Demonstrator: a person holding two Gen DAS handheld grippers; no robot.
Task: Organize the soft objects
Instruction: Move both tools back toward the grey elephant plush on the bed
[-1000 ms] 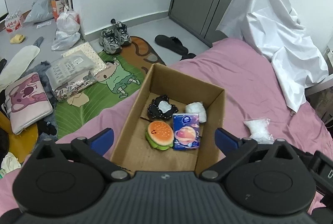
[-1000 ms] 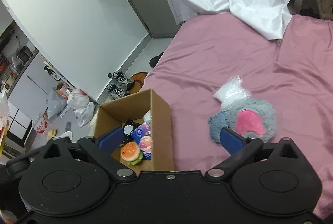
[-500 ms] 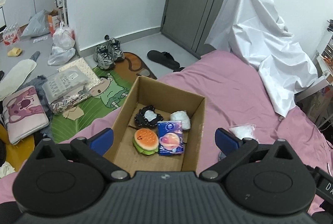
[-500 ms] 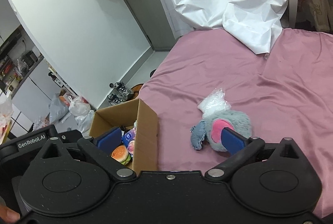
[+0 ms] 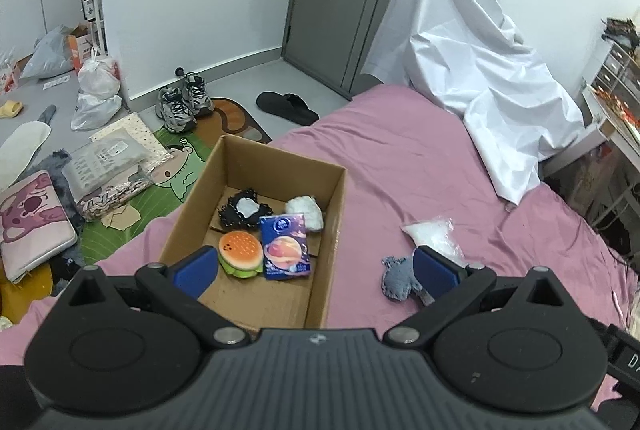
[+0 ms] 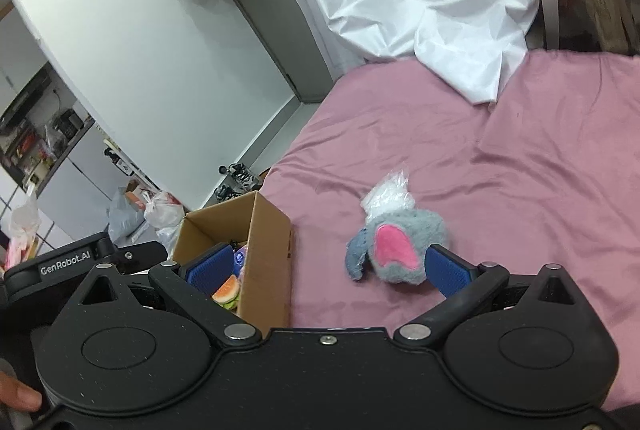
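Now both grippers gape with nothing between their fingers. Ahead of the right gripper (image 6: 328,268), the plush (image 6: 400,246) lies on the bed (image 6: 520,170), just beside the right finger; the box (image 5: 320,230) sits between the left gripper's (image 5: 314,268) fingers.

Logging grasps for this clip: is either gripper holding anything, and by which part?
Nothing is held. The left gripper and right gripper are both open, empty.
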